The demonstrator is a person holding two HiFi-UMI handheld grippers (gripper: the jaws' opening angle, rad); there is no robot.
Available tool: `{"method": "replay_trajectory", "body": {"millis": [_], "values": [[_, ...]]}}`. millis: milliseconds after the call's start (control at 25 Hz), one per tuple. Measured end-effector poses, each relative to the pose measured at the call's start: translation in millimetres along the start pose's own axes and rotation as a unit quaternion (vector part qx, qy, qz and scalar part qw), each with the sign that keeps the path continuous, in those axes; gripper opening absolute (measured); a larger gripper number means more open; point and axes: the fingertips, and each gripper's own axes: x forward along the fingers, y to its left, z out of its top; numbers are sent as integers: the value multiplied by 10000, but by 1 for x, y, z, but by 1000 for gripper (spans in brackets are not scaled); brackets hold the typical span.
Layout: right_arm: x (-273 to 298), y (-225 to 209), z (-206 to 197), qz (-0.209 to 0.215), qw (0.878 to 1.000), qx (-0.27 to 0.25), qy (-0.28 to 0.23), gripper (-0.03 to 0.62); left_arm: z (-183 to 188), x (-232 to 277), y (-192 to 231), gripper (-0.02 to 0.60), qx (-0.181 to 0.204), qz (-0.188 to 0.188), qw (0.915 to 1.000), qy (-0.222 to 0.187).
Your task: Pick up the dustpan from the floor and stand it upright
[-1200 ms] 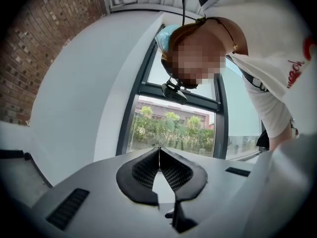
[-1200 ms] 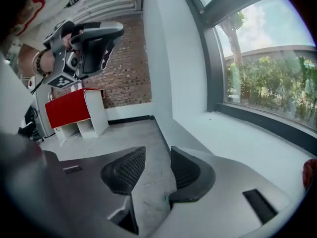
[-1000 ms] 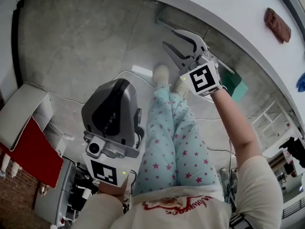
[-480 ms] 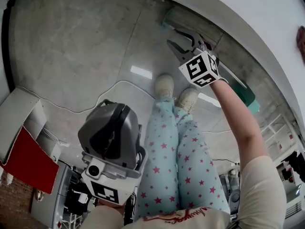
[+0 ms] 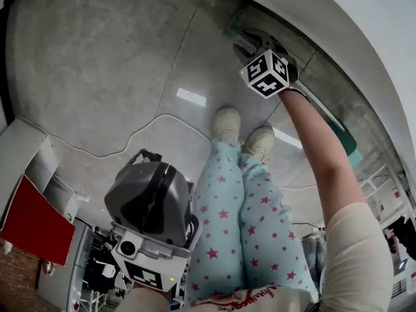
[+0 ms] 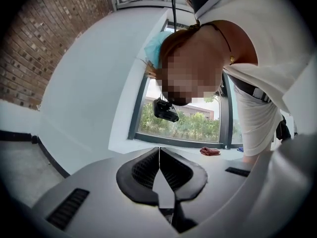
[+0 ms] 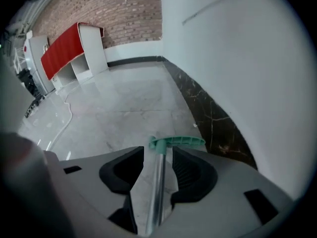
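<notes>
The step in hand is the reach for the grasp. The dustpan (image 5: 344, 140) lies flat on the floor (image 5: 97, 77), along the foot of the wall (image 7: 247, 58) on the right. Its teal pan is nearer to the person and its long handle (image 7: 157, 182) runs away toward the far end.

The right gripper (image 7: 157, 155) is down at that far part of the handle and points steeply downward. Its jaws have just been opening and stand wide apart, with the metal shaft of the handle between them, just short of the teal end piece (image 7: 178, 142). A gap shows on each side of the shaft, so the pads do not press on it, and by the look of it nothing is lifted yet.

The left gripper (image 6: 159, 152) is held low on the left, close to the person's body and well apart from the dustpan. Its jaws are together on nothing.

The next move, as I judge it, calls for the right jaws to close squarely on the shaft. The handle end would then be raised so the dustpan pivots over its pan until it stands upright. The shaft looks smooth and round, so a firm, centred grip probably matters. The wall just beside it leaves little room on that side.
</notes>
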Motion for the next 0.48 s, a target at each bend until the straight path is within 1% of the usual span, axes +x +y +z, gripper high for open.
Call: {"method": "replay_trajectory", "body": {"millis": [80,200,280,320,400,480], "values": [[13,-2,-12,-37,9997,-20,236,175,-4,-2,0,20,6,-10,10000,38],[25,-4,-17,5,9991,49,419,173,-10,-6,2,20,20,8,10000,85],[29,-2,-21,37,9982,-119,579,169,-13,-7,2,20,17,52,9999,134],[31,-3,-25,29,9976,-197,657,161,-13,-7,2,20,18,73,9999,148],[33,-6,-29,-12,9969,-221,753,110,-12,-6,2,20,41,85,9998,149],[35,-9,-30,-18,9967,-172,789,109,-11,-5,1,19,93,44,9998,150]]}}
